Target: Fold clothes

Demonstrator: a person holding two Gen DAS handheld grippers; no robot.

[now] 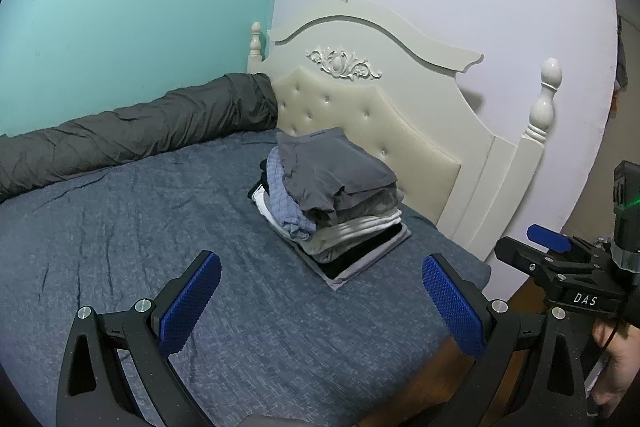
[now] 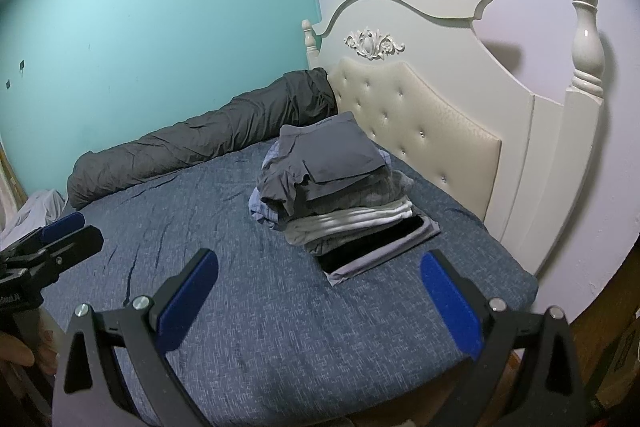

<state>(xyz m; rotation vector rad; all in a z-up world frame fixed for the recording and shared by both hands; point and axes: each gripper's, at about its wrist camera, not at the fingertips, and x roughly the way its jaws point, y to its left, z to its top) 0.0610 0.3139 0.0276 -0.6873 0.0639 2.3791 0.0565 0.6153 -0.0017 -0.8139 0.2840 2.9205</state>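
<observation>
A stack of folded clothes [image 1: 332, 195] sits on the blue bed [image 1: 140, 227] near the headboard, with a dark grey garment on top and grey, white and black pieces below; it also shows in the right wrist view [image 2: 336, 187]. My left gripper [image 1: 320, 275] is open and empty, held above the bed in front of the stack. My right gripper [image 2: 318, 271] is open and empty too, also short of the stack. The right gripper shows at the right edge of the left wrist view [image 1: 552, 247]; the left gripper shows at the left edge of the right wrist view [image 2: 52, 239].
A cream headboard [image 1: 400, 115] with a bedpost [image 1: 544, 99] stands behind the stack. A rolled dark grey duvet [image 1: 132, 135] lies along the teal wall. Light cloth [image 2: 36, 211] lies at the far left of the bed. The bed's front corner [image 2: 520, 283] drops to a wooden floor.
</observation>
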